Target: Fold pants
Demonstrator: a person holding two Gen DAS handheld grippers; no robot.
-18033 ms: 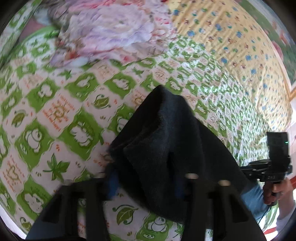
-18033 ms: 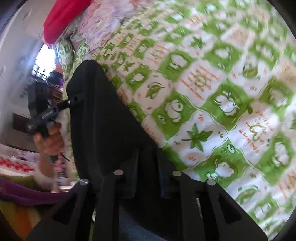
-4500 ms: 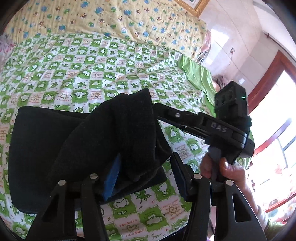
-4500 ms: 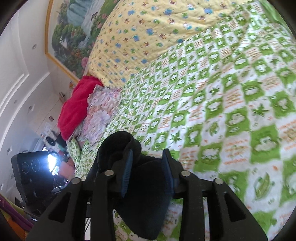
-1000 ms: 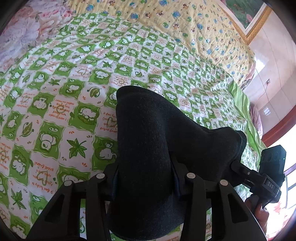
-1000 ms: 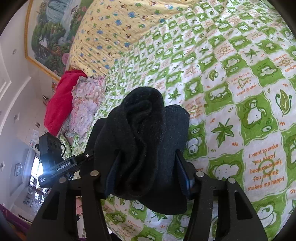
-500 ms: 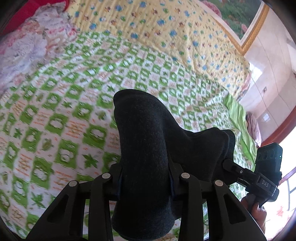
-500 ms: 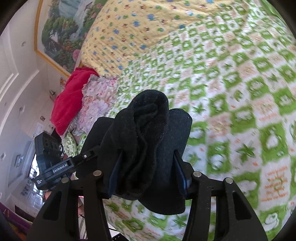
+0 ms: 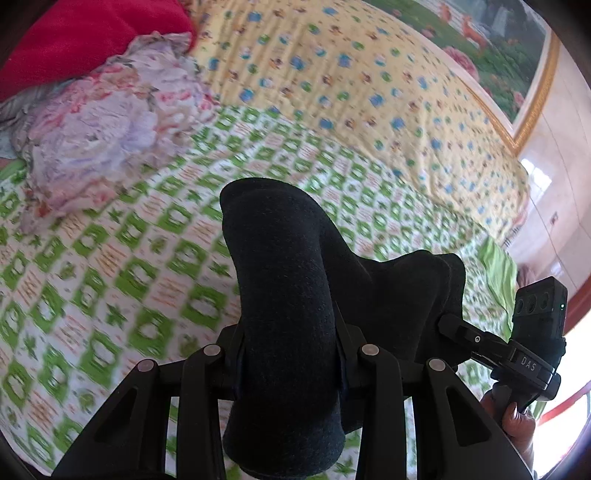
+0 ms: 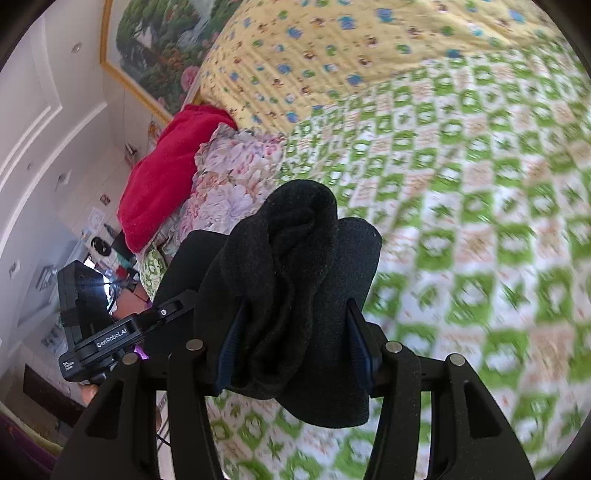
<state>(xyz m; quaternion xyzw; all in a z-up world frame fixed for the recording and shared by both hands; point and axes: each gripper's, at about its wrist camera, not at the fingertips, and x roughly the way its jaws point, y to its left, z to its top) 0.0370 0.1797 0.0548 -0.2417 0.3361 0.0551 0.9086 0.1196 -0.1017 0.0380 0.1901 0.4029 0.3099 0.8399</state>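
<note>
The black pants (image 9: 291,295) hang bunched between both grippers, lifted above the green-and-white checked bedspread (image 9: 122,258). My left gripper (image 9: 290,354) is shut on one thick fold of them. My right gripper (image 10: 295,343) is shut on another bunched fold of the pants (image 10: 295,273). The right gripper also shows at the right of the left wrist view (image 9: 458,330), and the left gripper at the left of the right wrist view (image 10: 173,306), each gripping the same cloth. The fingertips are hidden in the fabric.
A floral pillow (image 9: 99,129) and a red blanket (image 9: 74,33) lie at the head of the bed on the left. A yellow patterned quilt (image 9: 369,92) covers the far side. A framed painting (image 10: 159,48) hangs on the wall.
Both grippers have risen and tilted up with the pants over the last second; the bedspread is farther below and the pillow and headboard wall have come into view.
</note>
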